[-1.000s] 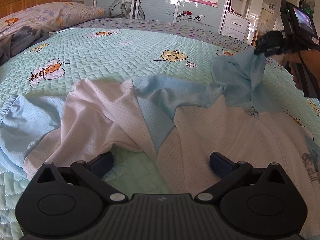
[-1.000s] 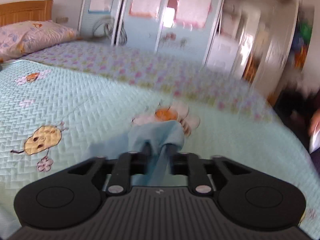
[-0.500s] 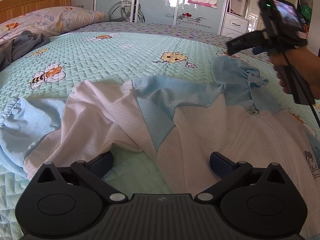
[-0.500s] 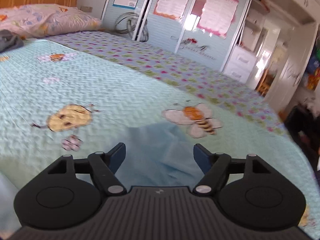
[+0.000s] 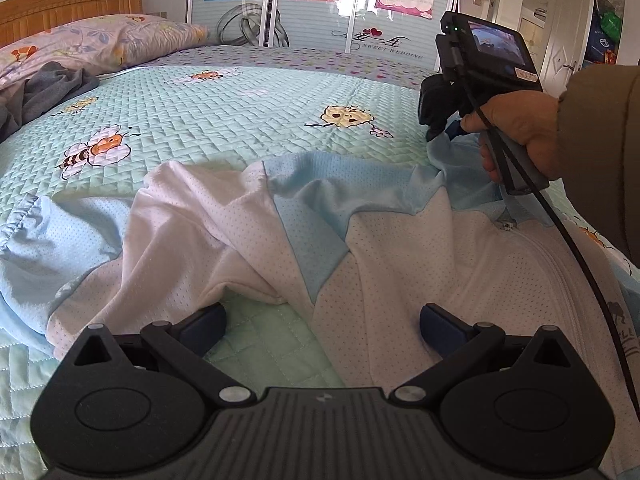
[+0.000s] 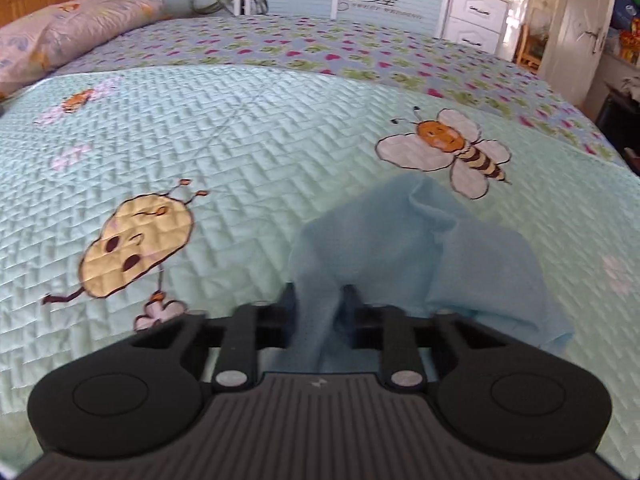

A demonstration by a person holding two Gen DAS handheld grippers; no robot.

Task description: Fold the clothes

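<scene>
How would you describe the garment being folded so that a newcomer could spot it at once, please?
On the mint-green quilted bedspread printed with bees lies a white-and-pale-blue mesh zip jacket. Unlike the crumpled dark grey garment by the floral pillow, it is spread out.

Bed (image 5: 248, 92) under a mint quilted bee-print cover, wooden headboard (image 5: 68, 4) at its far left corner, floral pillow (image 5: 100, 42) below it, sliding wardrobe doors (image 5: 320, 4) with posters behind, white drawers (image 6: 476, 16), daylight through a white door (image 5: 568, 28) at right
</scene>
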